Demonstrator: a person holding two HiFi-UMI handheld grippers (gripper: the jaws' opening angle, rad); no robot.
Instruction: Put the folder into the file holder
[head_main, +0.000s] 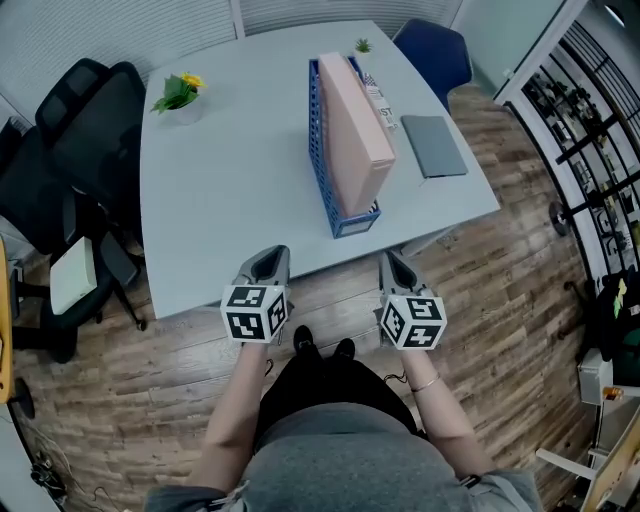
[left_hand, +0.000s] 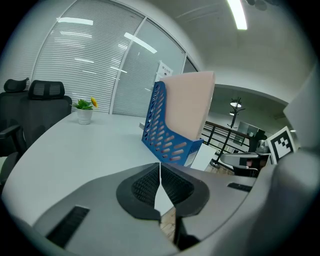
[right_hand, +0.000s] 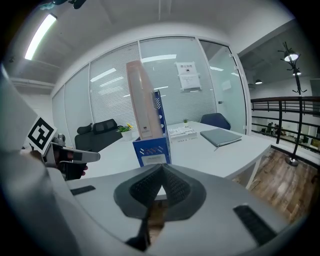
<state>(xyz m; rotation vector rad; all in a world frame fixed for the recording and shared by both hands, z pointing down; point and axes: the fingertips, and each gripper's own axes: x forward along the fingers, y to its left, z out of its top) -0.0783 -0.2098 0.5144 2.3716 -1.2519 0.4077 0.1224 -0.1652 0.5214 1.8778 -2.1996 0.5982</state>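
Note:
A pink folder (head_main: 355, 130) stands upright inside the blue file holder (head_main: 322, 165) on the pale grey table (head_main: 230, 190). The left gripper view shows the folder (left_hand: 187, 102) rising above the holder's perforated wall (left_hand: 165, 135). The right gripper view shows the holder's front end (right_hand: 151, 152) with the folder (right_hand: 142, 105) in it. Both grippers hover at the table's near edge, short of the holder and apart from it. My left gripper (head_main: 268, 258) (left_hand: 160, 172) is shut with nothing between its pads. My right gripper (head_main: 392, 260) (right_hand: 161, 177) is shut and empty too.
A grey notebook (head_main: 433, 145) lies right of the holder, with printed papers (head_main: 378, 100) behind it. A potted plant with a yellow flower (head_main: 180, 95) stands at the far left corner. Black office chairs (head_main: 70, 130) stand left of the table and a blue chair (head_main: 435, 50) at the far right.

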